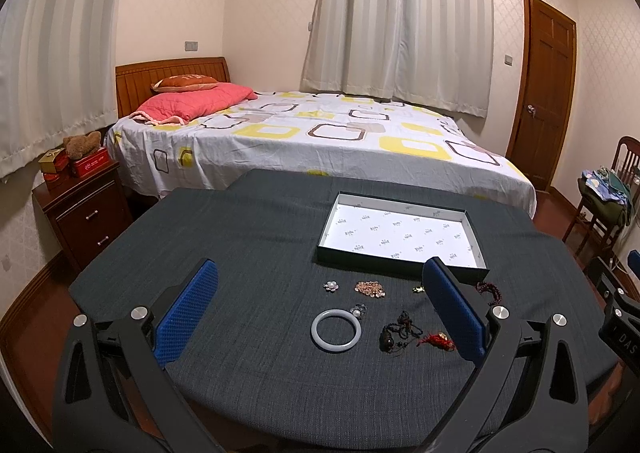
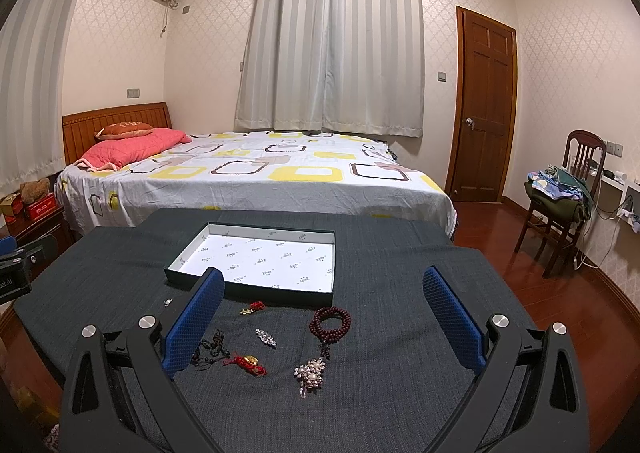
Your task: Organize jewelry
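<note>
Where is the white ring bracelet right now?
In the left wrist view, the white bracelet lies flat on the dark tablecloth, in front of the empty box, with a small clear trinket touching its far edge.

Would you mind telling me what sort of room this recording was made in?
Most likely a home bedroom: a wooden-framed bed with patterned sheet, a pink quilted pillow and a dark wooden nightstand show it.

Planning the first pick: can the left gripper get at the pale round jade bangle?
Probably yes: the left gripper is open, the pale round jade bangle lies flat between its jaws' line, nothing covering it.
</note>
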`<state>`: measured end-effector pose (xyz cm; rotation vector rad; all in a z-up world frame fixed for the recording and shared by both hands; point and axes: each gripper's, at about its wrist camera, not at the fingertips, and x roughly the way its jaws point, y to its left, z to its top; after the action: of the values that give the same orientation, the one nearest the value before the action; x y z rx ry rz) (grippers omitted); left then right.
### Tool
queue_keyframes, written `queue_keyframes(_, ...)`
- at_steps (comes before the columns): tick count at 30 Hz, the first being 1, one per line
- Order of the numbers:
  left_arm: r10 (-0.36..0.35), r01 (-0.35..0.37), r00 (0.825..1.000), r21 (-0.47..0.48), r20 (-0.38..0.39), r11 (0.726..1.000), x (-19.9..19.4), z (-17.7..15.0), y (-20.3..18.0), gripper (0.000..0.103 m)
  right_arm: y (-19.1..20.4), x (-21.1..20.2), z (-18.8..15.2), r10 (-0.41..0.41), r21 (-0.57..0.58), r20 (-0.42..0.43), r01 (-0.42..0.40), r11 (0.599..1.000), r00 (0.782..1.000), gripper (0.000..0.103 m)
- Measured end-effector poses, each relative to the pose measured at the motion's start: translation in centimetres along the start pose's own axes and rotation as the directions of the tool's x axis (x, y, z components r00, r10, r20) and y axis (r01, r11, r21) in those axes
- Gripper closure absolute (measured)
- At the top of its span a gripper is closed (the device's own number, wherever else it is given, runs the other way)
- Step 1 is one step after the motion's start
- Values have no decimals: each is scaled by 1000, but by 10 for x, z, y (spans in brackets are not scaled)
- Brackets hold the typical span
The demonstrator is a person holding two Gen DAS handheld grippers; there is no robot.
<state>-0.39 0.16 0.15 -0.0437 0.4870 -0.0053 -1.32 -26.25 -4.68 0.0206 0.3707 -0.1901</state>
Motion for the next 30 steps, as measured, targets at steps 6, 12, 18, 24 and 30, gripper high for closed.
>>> queue_keyframes(6, 0, 0, 1000, 2, -2, 1000, 1, -5, -3, 3, 0, 0, 0, 0, 0, 0, 0, 1000, 1000, 6)
queue_keyframes(12, 0, 0, 1000, 2, -3, 1000, 1, -4, -3, 3, 2, 0, -2, 1, -1, -1, -1, 1000, 1000, 6)
queue_keyframes(18, 0, 0, 1000, 3, -4, 1000, 1, -6, -4, 3, 3, 0, -3, 2, 1, -3, -2, 1000, 1000, 6)
queue_keyframes(24, -4, 5, 1000, 10, -16, 1000, 12, -22, -8, 3, 5, 4, -10, 10, 4, -13, -10, 1000, 1000, 6)
queue_keyframes(30, -7, 8, 998, 29, -60, 1000, 38, -39, -6, 3, 0, 23, -25, 23, 21, -43, -22, 1000, 999, 6)
